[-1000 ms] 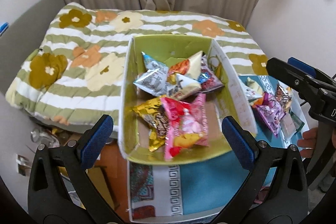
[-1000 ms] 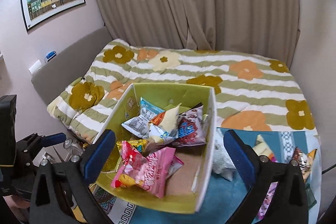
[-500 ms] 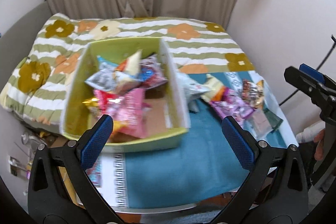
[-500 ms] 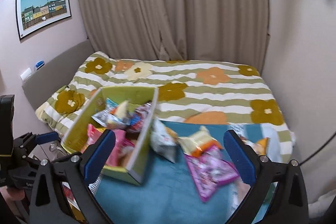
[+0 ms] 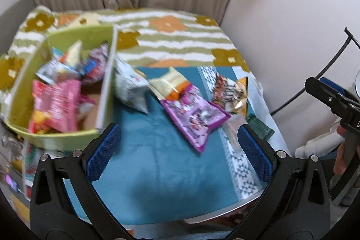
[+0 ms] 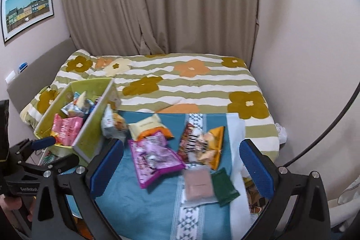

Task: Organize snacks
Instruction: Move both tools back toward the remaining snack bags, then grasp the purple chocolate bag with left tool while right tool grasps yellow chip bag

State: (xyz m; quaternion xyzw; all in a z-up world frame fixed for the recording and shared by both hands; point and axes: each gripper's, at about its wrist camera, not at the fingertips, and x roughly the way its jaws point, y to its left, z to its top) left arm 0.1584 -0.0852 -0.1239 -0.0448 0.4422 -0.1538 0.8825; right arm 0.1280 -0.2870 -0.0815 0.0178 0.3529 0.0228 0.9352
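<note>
Since a second ago both my views have swung right of the box: it has slid to the left edge, and loose packets now fill the middle. The box sits on the cloth, part-filled with packets, likely as the collecting bin. Right of the box, the purple bag lies flat and uncovered, probably the easiest pick. Beyond it, farther from the box, a pink sachet touches a green sachet. My left gripper and right gripper hang spread wide, holding nothing.
</note>
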